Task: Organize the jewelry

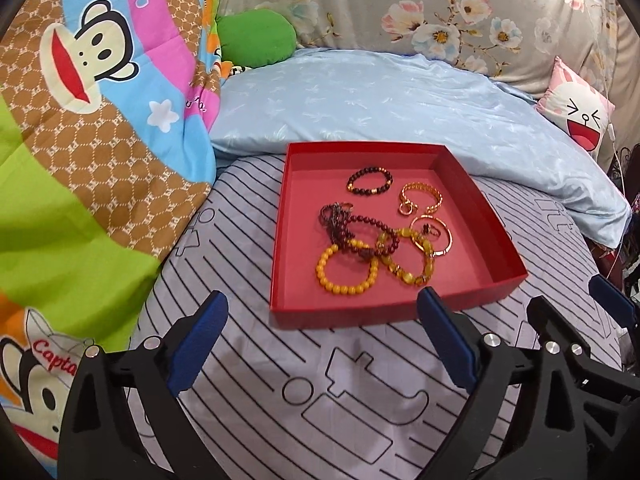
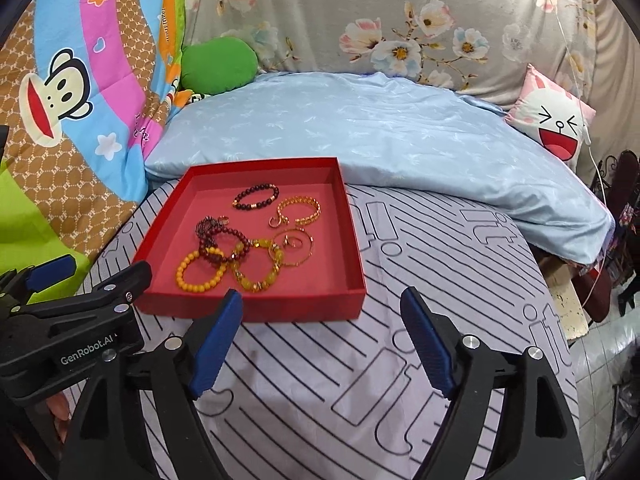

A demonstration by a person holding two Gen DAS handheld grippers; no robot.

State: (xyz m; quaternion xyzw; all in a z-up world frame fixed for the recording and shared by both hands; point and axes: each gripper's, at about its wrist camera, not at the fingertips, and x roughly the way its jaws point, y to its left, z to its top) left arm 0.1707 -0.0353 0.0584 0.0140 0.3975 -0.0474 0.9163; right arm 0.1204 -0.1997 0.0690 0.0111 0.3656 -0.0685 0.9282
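Striped bedsheet (image 1: 248,360) under me; ahead of my left claw (image 1: 322,336) and right claw (image 2: 320,336), both released, the red tray (image 1: 400,312) holds the bracelets (image 1: 384,232), some separate, some tangled.

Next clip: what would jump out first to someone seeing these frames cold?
A shallow red box sits on the striped sheet in the middle of the bed, holding a tangle of bead bracelets and gold bangles. Both tools, left and right, are open and empty just short of its near edge. A loud cartoon monkey quilt fills the left.
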